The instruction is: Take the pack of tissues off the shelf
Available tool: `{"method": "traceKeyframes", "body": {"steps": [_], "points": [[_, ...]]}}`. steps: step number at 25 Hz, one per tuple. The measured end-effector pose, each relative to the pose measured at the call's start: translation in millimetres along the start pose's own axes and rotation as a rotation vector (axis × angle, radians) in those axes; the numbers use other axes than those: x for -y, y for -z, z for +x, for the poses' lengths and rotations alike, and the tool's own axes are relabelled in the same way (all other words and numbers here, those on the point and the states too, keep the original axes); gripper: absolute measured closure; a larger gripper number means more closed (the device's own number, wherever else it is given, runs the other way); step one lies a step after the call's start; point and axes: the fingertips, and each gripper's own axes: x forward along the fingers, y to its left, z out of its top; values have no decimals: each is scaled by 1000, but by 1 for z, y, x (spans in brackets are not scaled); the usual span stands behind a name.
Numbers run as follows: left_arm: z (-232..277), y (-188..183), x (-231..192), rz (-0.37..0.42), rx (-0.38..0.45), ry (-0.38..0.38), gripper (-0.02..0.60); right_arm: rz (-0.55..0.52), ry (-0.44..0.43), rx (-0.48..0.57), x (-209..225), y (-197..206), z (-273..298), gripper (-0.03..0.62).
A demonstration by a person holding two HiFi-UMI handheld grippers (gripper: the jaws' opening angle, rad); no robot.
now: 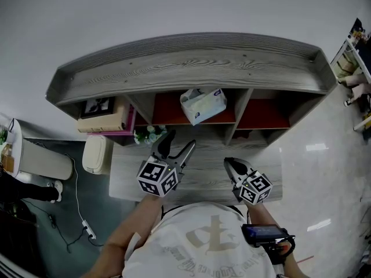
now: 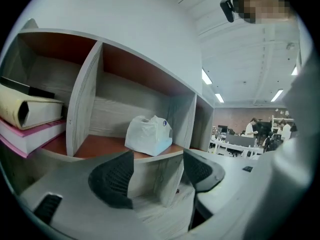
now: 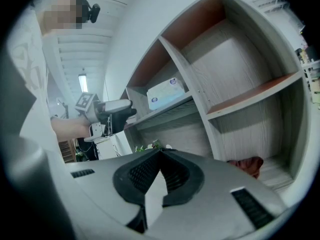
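Left gripper [image 1: 179, 141] jaws spread wide, nothing between them, aimed up at the pack of tissues [image 1: 203, 105]. Right gripper [image 1: 233, 164] jaws pressed together, empty, low over the counter [image 1: 203, 181].

The pack sits tilted near the front edge of the middle compartment of the shelf [image 1: 191, 68], not yet touched.

Risks:
- The soft plastic wrap likely crumples, so a corner pinch could slip.
- A nudge from one jaw might push the pack deeper or tip it off the edge.
- Spread jaws could catch the compartment's uprights.
- The right gripper is too low to catch a drop.

Counter is grey wood grain, with a small plant [image 1: 148, 135] at its back left. Books [image 1: 104, 120] lie in the left compartment. The compartment floors are red. A white bin [image 1: 95, 154] stands to the left and glossy floor [image 1: 324, 172] lies to the right. An open office with people shows far off in the left gripper view.
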Motion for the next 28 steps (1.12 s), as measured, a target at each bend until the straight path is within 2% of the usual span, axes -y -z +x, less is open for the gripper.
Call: {"method": "traceKeyframes", "body": {"steps": [5,8,20,28], "points": [[11,-18,-2,25,11,-19,261,0,5,3,1,-1,-2,589],[18,-25,-5,34,13,-34,333,3,12,4,3,-1,-6,589],[51,-43,-20,49,-23,-108,333,20,33,9,13,3,-16,589],[59,-43,-20,60,-44,-131,333,27,45,7,20,5,-21,589]]}}
